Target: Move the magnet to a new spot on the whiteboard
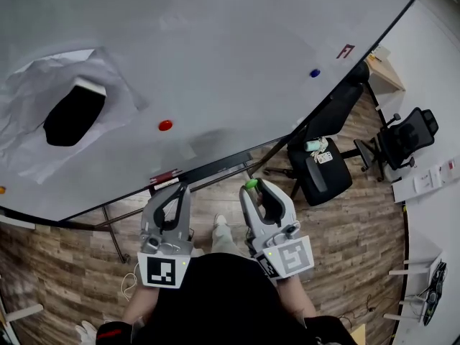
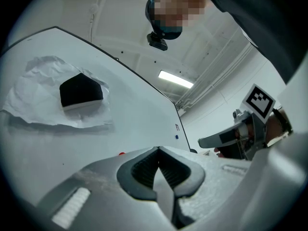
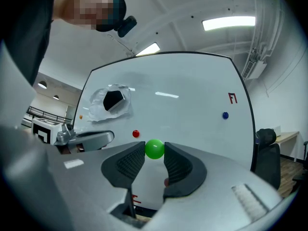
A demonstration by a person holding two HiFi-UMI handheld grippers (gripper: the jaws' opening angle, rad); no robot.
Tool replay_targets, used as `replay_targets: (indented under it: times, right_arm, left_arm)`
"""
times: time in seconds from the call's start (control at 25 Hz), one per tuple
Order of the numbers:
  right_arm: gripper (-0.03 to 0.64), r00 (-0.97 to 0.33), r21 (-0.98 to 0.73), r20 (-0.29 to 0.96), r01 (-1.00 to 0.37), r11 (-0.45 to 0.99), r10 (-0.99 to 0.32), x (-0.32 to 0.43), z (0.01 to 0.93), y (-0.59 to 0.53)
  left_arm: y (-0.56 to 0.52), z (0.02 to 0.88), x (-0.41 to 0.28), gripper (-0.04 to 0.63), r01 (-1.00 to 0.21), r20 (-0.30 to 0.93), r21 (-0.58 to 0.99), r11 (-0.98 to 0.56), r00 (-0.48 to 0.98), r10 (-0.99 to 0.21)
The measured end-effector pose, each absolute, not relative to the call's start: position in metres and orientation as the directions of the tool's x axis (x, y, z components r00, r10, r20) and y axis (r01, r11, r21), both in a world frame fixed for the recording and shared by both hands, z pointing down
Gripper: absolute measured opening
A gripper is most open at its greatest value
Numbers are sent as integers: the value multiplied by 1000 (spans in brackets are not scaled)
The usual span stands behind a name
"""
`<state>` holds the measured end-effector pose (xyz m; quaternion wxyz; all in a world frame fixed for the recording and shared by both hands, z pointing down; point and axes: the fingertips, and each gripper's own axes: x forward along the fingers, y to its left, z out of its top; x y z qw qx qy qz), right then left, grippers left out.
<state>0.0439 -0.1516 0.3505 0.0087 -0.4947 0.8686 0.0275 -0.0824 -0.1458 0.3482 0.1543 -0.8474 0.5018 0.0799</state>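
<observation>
A small round green magnet (image 3: 154, 148) sits pinched between the tips of my right gripper (image 3: 154, 151), a short way off the whiteboard (image 3: 187, 109). From the head view, the green magnet (image 1: 251, 184) and right gripper (image 1: 253, 187) hang just below the whiteboard's (image 1: 237, 49) lower edge. My left gripper (image 1: 180, 187) is beside it, jaws together with nothing in them; its tips (image 2: 158, 149) meet in the left gripper view.
On the board are a red magnet (image 1: 165, 126), a blue magnet (image 1: 315, 72), an orange one (image 1: 2, 190) at the far left, and a black eraser (image 1: 74, 112) on crumpled paper. Office chairs (image 1: 320, 167) stand on the wooden floor to the right.
</observation>
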Motion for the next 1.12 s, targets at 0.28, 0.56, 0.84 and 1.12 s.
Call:
replay_targets:
  times: [0.28, 0.56, 0.84, 1.12]
  right_arm:
    - [127, -550, 77, -70, -835, 545, -832, 34, 331, -168]
    - [127, -563, 111, -127, -826, 553, -816, 34, 302, -187]
    - [127, -573, 161, -157, -819, 551, -804, 34, 282, -204]
    - [127, -580, 196, -167, -812, 549, -798, 31, 270, -218]
  left_arm:
    - [-146, 349, -89, 2, -893, -286, -173, -416, 450, -846]
    - [-148, 348, -91, 2, -899, -284, -173, -402, 436, -854]
    - [-153, 347, -92, 2, -903, -286, -183, -389, 428, -858]
    - [-157, 349, -99, 2, -914, -279, -175, -366, 402, -872]
